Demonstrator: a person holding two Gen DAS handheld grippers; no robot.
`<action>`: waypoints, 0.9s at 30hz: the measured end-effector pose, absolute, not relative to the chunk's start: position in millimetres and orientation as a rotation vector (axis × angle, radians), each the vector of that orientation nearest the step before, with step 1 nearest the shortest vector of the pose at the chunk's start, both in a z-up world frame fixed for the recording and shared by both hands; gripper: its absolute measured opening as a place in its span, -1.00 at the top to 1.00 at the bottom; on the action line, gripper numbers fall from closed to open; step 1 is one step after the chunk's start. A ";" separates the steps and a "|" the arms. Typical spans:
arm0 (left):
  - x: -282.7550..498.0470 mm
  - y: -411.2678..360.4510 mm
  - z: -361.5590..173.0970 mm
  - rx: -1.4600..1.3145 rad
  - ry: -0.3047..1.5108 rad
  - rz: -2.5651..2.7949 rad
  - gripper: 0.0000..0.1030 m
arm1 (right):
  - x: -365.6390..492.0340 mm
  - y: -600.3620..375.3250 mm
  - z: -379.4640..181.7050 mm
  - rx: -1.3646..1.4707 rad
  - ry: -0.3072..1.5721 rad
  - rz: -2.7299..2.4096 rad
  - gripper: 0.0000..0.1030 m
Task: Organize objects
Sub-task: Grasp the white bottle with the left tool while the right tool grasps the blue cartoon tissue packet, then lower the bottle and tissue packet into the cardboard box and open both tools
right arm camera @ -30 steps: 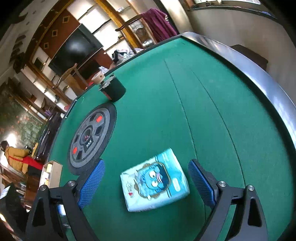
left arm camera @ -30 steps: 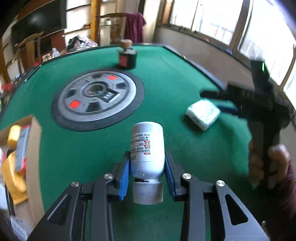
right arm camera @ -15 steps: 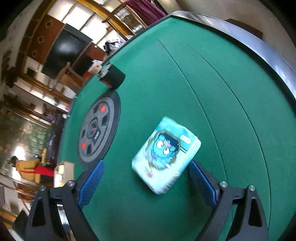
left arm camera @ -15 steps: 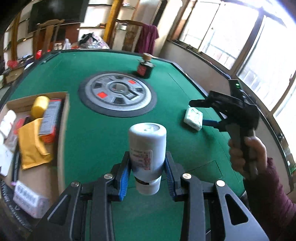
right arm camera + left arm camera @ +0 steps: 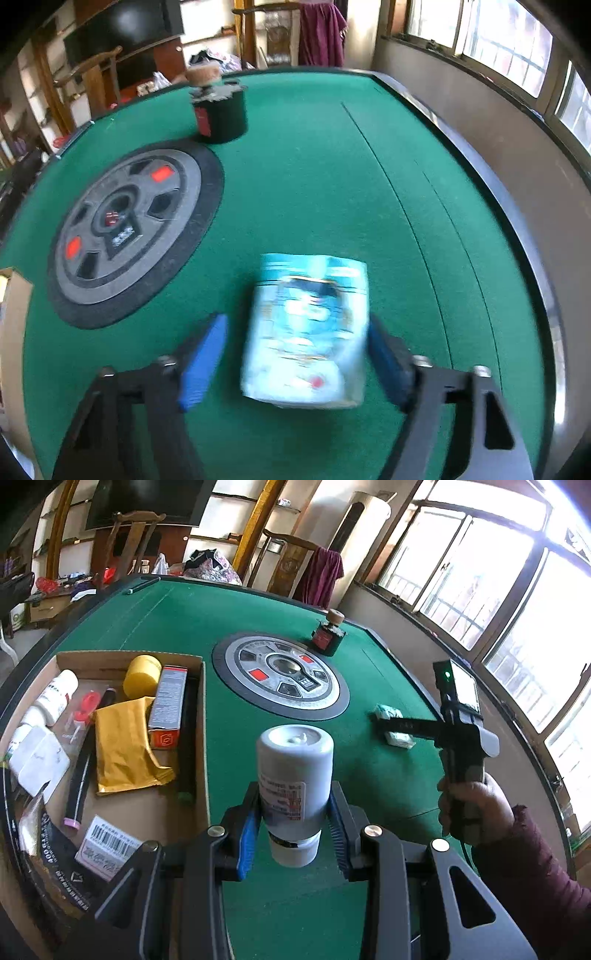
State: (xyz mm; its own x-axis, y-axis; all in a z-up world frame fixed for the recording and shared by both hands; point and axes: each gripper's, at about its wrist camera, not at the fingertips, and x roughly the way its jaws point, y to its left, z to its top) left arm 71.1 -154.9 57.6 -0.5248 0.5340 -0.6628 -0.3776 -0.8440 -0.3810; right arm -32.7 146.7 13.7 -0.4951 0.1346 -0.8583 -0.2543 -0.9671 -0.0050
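The left hand-held gripper, at the bottom centre of its own view, is clenched on a white bottle, its blue pads pressing the bottle's lower body with the cap end toward the camera; the bottle is held off the green surface. At the left of that frame an open cardboard box sits on the surface holding a yellow padded envelope, a yellow jar, a grey and orange carton and white bottles. In the right wrist view, the right hand-held gripper is closing around a light blue tissue pack, which lies at lower centre of the frame between the blue pads; the picture is blurred, and the left pad appears clear of the pack. A round grey and black disc occupies the left of that frame, with a dark ink bottle at upper left beyond it. A hand in a dark red sleeve grips the right tool's handle.
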 end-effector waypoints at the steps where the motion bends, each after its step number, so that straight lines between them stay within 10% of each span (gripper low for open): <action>1: 72.5 -158.2 58.4 -1.106 -0.270 2.352 0.35 | -29.2 148.5 14.9 -1.446 0.205 2.543 -0.06; 15: 105.4 -223.8 78.5 -1.045 -0.395 2.440 0.35 | 19.7 103.2 55.5 -1.453 0.512 2.839 -0.05; 27: 116.8 -296.7 84.6 -1.057 -0.394 2.616 0.35 | 34.8 -17.7 89.1 -1.589 0.405 3.096 -0.06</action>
